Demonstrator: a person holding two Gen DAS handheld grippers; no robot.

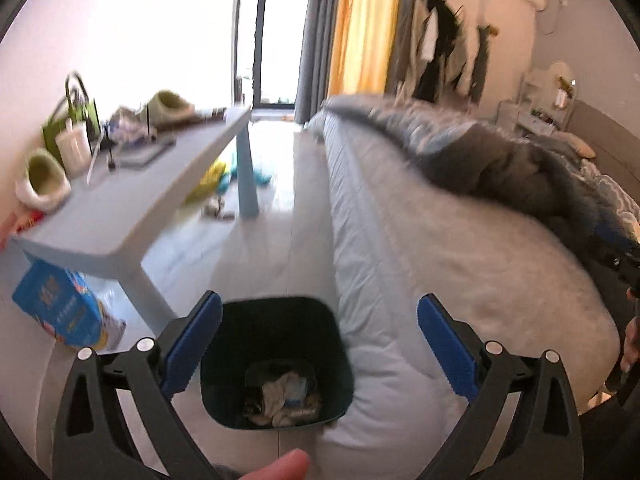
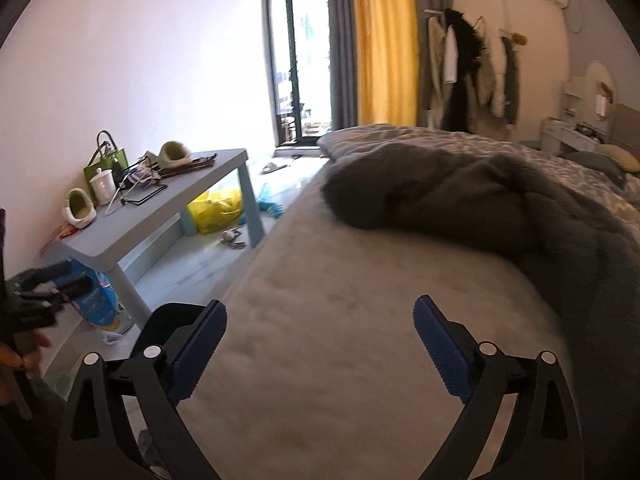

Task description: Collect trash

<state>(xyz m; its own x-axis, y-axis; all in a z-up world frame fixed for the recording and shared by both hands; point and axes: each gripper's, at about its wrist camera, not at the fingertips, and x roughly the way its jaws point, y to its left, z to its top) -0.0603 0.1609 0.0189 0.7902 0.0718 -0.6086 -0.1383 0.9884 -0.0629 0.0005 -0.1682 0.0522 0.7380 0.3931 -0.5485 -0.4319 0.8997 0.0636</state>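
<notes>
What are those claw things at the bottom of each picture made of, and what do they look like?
They are two hand-held grippers of the same build. The left gripper and the right gripper each have two black, plastic-looking arms with cut-out openings and round silver pivot pins. Each arm ends in a flat finger faced with a blue ribbed pad. No cables or markings show.

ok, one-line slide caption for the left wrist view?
Open left gripper above the dark bin holding crumpled trash, between bed and table.
</notes>
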